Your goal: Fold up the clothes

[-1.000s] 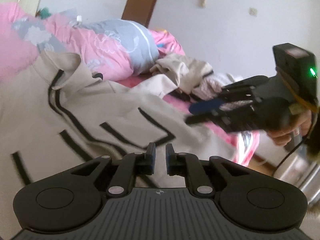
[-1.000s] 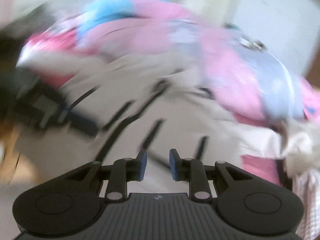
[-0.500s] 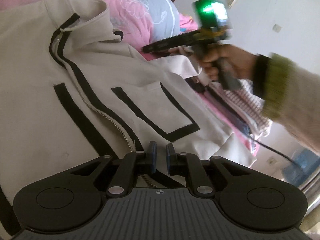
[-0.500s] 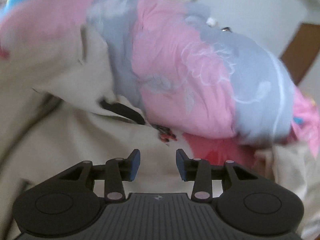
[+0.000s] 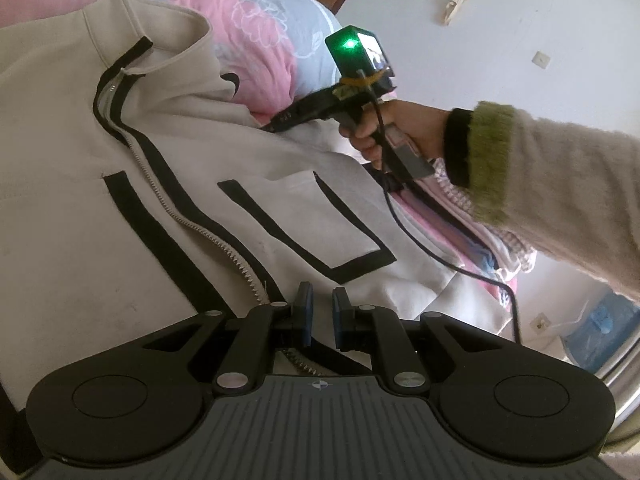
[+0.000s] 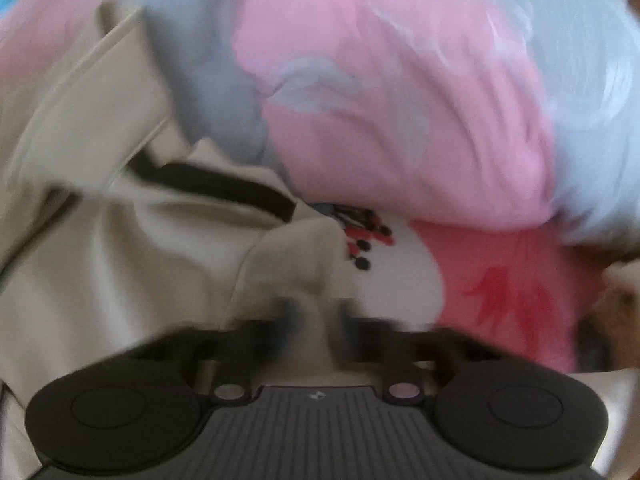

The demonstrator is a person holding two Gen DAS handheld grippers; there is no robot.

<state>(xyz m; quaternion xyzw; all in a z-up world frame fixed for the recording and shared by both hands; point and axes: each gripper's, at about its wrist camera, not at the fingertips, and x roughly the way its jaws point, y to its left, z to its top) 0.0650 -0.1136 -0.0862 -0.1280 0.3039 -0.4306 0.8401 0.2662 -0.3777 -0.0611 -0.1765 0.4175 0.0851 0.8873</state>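
Observation:
A cream jacket (image 5: 180, 184) with black trim and a front zipper lies spread on the bed. My left gripper (image 5: 320, 314) sits at its lower hem beside the zipper, jaws nearly together with the hem fabric in them. A person's hand (image 5: 384, 132) holds my right gripper (image 5: 274, 125) at the jacket's far shoulder, against the quilt. The right wrist view is blurred. There my right gripper (image 6: 316, 312) is closing its jaws on a raised fold of the jacket (image 6: 100, 260).
A pink and grey quilt (image 5: 260, 40) (image 6: 400, 120) is bunched behind the jacket. Striped clothes (image 5: 480, 232) lie heaped at the right under the person's fuzzy sleeve (image 5: 560, 184). The right gripper's cable (image 5: 440, 256) trails over the jacket. A pink patterned sheet (image 6: 500, 292) shows beside the fold.
The right gripper swung across to the jacket's far shoulder, widened its jaws, then brought them together on fabric. The left gripper sank a little with the hem, and the jacket now lies flatter.

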